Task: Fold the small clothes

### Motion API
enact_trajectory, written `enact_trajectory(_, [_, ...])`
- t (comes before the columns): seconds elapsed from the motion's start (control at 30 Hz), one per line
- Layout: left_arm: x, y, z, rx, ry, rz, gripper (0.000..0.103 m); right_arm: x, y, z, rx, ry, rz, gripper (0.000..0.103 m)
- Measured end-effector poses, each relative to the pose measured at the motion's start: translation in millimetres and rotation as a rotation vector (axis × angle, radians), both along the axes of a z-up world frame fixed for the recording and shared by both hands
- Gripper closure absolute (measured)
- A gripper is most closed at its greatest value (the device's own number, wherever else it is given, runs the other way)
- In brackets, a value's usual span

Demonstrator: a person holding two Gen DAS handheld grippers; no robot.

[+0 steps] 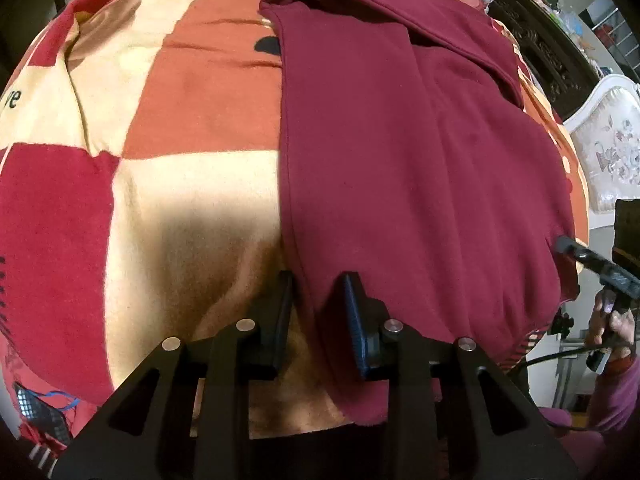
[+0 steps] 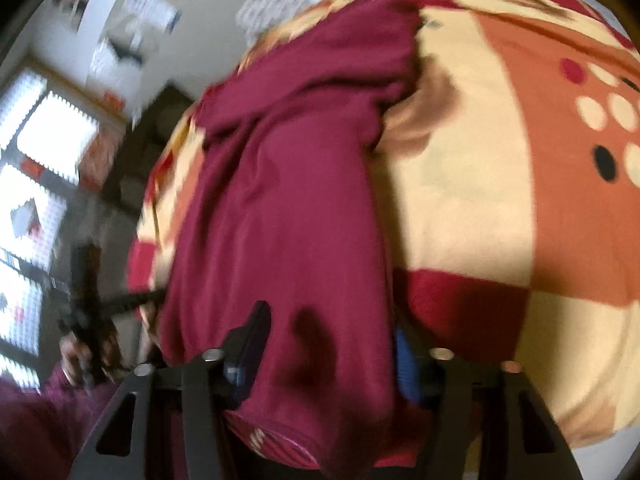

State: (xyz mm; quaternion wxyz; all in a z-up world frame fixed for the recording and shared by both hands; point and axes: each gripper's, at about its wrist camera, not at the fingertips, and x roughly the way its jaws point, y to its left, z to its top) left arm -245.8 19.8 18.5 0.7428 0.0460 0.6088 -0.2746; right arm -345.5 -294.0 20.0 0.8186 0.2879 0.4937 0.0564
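A maroon sweatshirt (image 1: 420,152) lies spread on the patterned blanket (image 1: 180,100). My left gripper (image 1: 318,292) is open and straddles the garment's left hem edge near its bottom corner, one finger on the blanket side, one over the cloth. My right gripper (image 2: 328,344) is open wide, with the maroon cloth (image 2: 288,208) bunched between its fingers; its right finger (image 2: 406,364) is mostly hidden behind the fabric. The right wrist view is blurred. The right gripper also shows in the left wrist view (image 1: 592,260) at the garment's right edge.
The blanket (image 2: 500,160) has red, orange and cream squares. A white padded headboard (image 1: 612,152) and dark carved furniture (image 1: 540,48) stand at the right. A bright window (image 2: 36,160) and a wall lie off the bed's edge.
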Motion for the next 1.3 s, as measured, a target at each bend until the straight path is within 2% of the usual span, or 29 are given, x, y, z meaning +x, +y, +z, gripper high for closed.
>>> enact_trajectory(0.03, [0,2,0,-0.007,0.007,0.0,0.077,-2,2,-2,0.022,0.002,0.008,0.086])
enact_trajectory(0.07, [0,5,-1,-0.024,0.029,0.004,0.077,-4,2,-3,0.039,0.003,0.016,0.087])
enact_trajectory(0.17, [-1,17,-5,-0.088,0.118,0.034,0.071,-13,2,-3,0.051,0.007,0.016,0.087])
enact_trajectory(0.27, [-6,26,-7,-0.136,0.173,0.063,0.062,-21,-7,-4,0.119,-0.007,-0.045,0.087])
enact_trajectory(0.33, [-10,27,-5,-0.135,0.175,0.054,0.06,-26,-12,-8,0.173,-0.007,-0.077,0.087])
enact_trajectory(0.4, [-13,25,-4,-0.124,0.176,0.032,0.057,-30,-13,-10,0.185,-0.012,-0.09,0.087])
enact_trajectory(0.47, [-16,22,-6,-0.142,0.197,0.015,0.044,-31,-11,-9,0.179,-0.018,-0.081,0.086])
enact_trajectory(0.57, [-19,12,-6,-0.142,0.181,-0.023,0.033,-31,-11,-8,0.193,-0.023,-0.079,0.081])
enact_trajectory(0.63, [-21,1,-7,-0.125,0.165,-0.065,0.027,-27,-11,-9,0.219,-0.035,-0.077,0.071])
enact_trajectory(0.73, [-23,-7,-9,-0.117,0.146,-0.102,0.024,-21,-7,-11,0.203,-0.047,-0.054,0.07])
enact_trajectory(0.8, [-22,-6,-8,-0.124,0.143,-0.106,0.028,-19,-3,-11,0.186,-0.061,-0.033,0.07])
enact_trajectory(0.83, [-21,-3,-8,-0.134,0.137,-0.096,0.054,-19,-2,-11,0.18,-0.067,-0.035,0.075])
enact_trajectory(0.87, [-19,-1,-9,-0.13,0.133,-0.081,0.089,-19,-1,-12,0.179,-0.069,-0.039,0.081])
enact_trajectory(0.9, [-18,4,-10,-0.137,0.145,-0.059,0.09,-19,-1,-13,0.181,-0.069,-0.046,0.092])
enact_trajectory(0.97, [-20,8,-9,-0.163,0.146,-0.03,0.09,-22,4,-10,0.196,-0.079,-0.059,0.093])
enact_trajectory(1.03, [-24,7,4,-0.16,0.088,-0.054,0.091,-26,4,-3,0.236,-0.102,-0.056,0.094])
enact_trajectory(1.13, [-27,19,40,-0.209,0.004,-0.083,0.091,-32,21,27,0.271,-0.159,-0.002,0.095])
enact_trajectory(1.23, [-28,38,65,-0.185,-0.077,-0.087,0.091,-36,44,44,0.28,-0.172,0.069,0.095])
enact_trajectory(1.3, [-27,48,63,-0.163,-0.079,-0.074,0.091,-35,57,38,0.271,-0.133,0.102,0.095])
